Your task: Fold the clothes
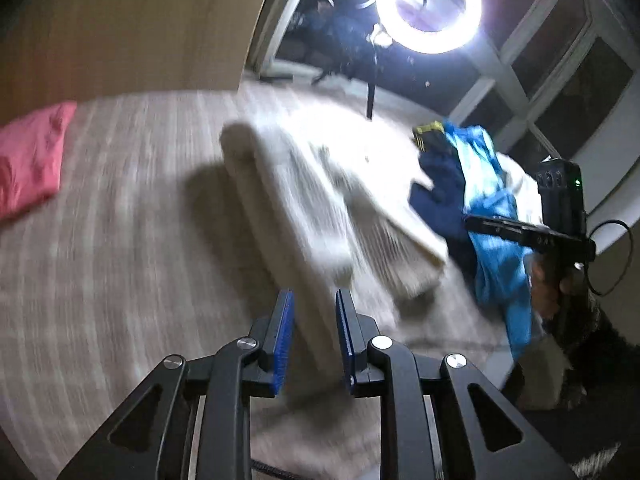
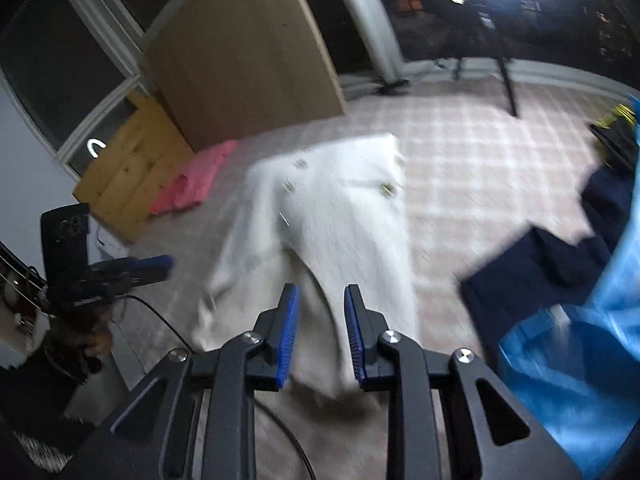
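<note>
1. Left wrist view: the left gripper sits at the lower centre of the frame. Its blue pads stand a narrow gap apart, and a fold of the white garment runs up between them. Motion blur prevents telling whether the pads press on the cloth.
2. The white garment lies across the middle of this frame on the striped cover, partly folded, with a thick rolled edge at its upper left.
3. Only this view shows the ring light at the top and the right gripper from the side at the right edge, held in a hand.
4. A pile of a blue garment and a navy garment lies right of the white one, touching its edge.
5. A pink garment lies at the left edge, well apart from the rest.
6. Right wrist view: the right gripper occupies the lower centre. Its jaws are also narrowly parted, with the lower edge of the white garment between them; contact cannot be confirmed.
7. Only this view shows small metal buttons on the white garment, a wooden cabinet in the upper left, and the left gripper at the left edge.
</note>
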Motion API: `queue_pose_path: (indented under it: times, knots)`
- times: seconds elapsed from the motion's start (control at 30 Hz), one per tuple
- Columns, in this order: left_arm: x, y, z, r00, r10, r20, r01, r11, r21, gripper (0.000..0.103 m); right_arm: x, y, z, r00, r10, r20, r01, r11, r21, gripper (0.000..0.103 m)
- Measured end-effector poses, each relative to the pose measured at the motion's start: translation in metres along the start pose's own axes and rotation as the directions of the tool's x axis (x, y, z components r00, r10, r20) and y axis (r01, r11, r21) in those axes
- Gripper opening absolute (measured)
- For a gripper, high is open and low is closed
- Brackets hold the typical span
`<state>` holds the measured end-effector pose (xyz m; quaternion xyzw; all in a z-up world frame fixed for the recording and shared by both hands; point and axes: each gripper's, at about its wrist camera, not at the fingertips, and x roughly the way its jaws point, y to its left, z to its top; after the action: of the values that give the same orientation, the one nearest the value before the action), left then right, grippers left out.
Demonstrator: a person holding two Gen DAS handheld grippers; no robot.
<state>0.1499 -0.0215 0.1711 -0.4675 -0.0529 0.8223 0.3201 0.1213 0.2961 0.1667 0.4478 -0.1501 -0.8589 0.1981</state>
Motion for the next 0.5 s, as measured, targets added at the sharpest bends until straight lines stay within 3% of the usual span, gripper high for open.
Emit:
queue_pose_path:
  times: [0.17, 0.27, 0.37, 0.5]
  knots:
    - [0.045, 0.02, 0.036, 1.0, -0.019, 0.012, 0.021, 0.993, -0.112, 0.023, 0.039, 0.028, 0.016, 0.994, 0.097, -0.051, -0.098, 0.995, -0.021, 0.023]
    - [0.064, 0.038, 0.051, 1.0, -0.011, 0.007, 0.012, 0.987, -0.16, 0.023, 0.065, 0.056, 0.005, 0.977, 0.163, -0.137, -0.173, 0.983, -0.068, 0.026]
    - [0.08, 0.065, 0.072, 0.999, -0.052, -0.009, 0.049, 0.975, -0.216, 0.023, 0.088, 0.081, -0.013, 0.966, 0.116, -0.23, -0.15, 0.98, -0.133, 0.03]
    - [0.104, 0.093, 0.095, 0.992, -0.121, -0.047, 0.103, 0.953, -0.284, 0.023, 0.106, 0.107, -0.036, 0.964, -0.014, -0.267, -0.058, 0.963, -0.262, 0.039]
